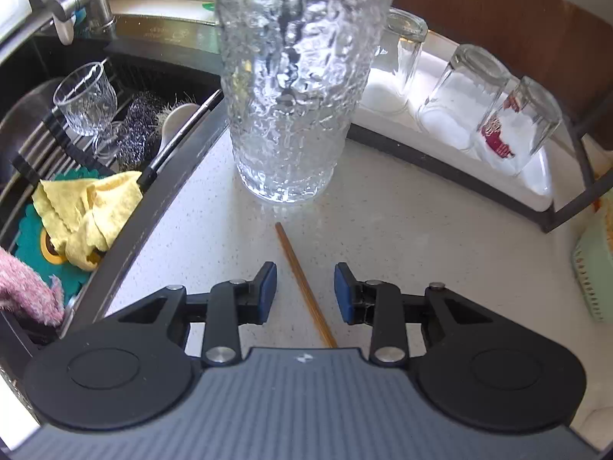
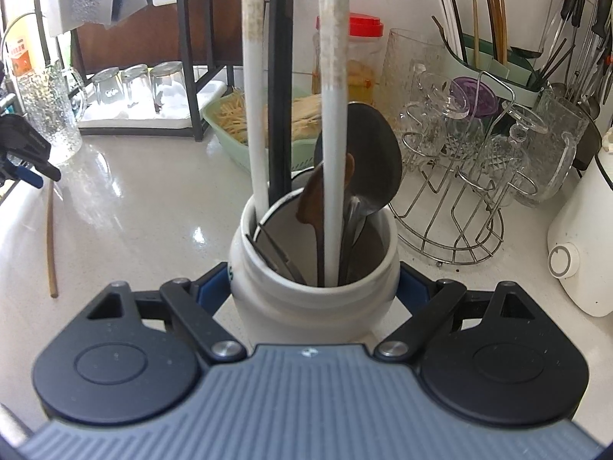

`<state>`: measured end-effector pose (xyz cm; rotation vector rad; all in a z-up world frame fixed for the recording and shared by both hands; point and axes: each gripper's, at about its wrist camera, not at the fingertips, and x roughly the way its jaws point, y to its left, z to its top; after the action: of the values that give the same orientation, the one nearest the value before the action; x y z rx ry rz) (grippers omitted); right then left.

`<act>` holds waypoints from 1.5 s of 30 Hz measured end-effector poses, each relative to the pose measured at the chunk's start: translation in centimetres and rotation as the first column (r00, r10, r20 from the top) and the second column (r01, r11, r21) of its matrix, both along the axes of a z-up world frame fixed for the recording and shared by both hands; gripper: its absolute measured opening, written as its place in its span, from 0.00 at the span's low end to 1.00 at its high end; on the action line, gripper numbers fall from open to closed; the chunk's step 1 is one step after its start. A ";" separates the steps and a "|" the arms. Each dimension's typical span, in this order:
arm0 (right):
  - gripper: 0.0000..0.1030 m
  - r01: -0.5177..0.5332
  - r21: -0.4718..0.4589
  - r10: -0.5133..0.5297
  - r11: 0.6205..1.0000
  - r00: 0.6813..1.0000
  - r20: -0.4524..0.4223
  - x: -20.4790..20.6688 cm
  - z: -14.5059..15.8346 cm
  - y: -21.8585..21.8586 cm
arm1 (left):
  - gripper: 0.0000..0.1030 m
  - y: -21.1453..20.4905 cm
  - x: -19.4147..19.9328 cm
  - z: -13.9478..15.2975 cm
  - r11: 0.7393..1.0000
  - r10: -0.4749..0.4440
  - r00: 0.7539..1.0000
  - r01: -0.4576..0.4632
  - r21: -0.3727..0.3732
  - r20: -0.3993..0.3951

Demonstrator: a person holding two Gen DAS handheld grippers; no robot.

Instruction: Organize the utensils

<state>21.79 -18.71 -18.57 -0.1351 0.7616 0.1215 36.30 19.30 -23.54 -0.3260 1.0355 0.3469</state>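
Observation:
A single wooden chopstick (image 1: 304,285) lies on the white counter between the open fingers of my left gripper (image 1: 305,293), which hovers just above it; the fingers are apart from it on both sides. The chopstick also shows in the right wrist view (image 2: 50,237), with the left gripper (image 2: 27,165) over its far end. My right gripper (image 2: 315,287) is closed around a white utensil jar (image 2: 306,303) holding two white handles, a black ladle, a wooden spoon and other utensils.
A tall textured glass (image 1: 299,88) stands just beyond the chopstick. Upturned glasses sit on a white tray (image 1: 452,126). The sink (image 1: 76,153) with cloths lies left. A wire glass rack (image 2: 471,176), a green basket (image 2: 245,130) and a chopstick holder (image 2: 494,61) stand behind the jar.

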 end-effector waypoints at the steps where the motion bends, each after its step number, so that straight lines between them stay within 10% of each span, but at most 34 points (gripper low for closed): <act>1: 0.89 0.000 0.000 0.000 1.000 1.000 0.001 0.0 0.0 0.0 | 0.33 0.0 0.1 -0.2 1.000 -0.005 1.000 0.005 0.000 0.005; 14: 0.89 -0.009 0.004 0.009 1.000 1.000 0.020 -0.3 -0.1 -0.1 | 0.05 -2.1 1.4 -0.2 0.994 -0.071 0.997 0.073 0.087 -0.031; 27: 0.89 -0.048 0.008 0.048 0.999 0.998 0.044 -0.4 -0.2 -0.4 | 0.04 -5.1 -3.5 3.5 0.992 -0.107 0.991 0.112 -0.062 0.085; 45: 0.88 -0.061 0.010 0.061 0.998 0.997 0.054 -0.5 -0.3 -0.5 | 0.04 -14.5 -11.1 13.4 0.924 -0.311 0.889 0.366 -0.112 0.334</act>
<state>21.28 -19.19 -18.86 -0.1496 0.7035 0.1799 25.17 4.77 -10.12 -0.3349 0.7914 -0.1133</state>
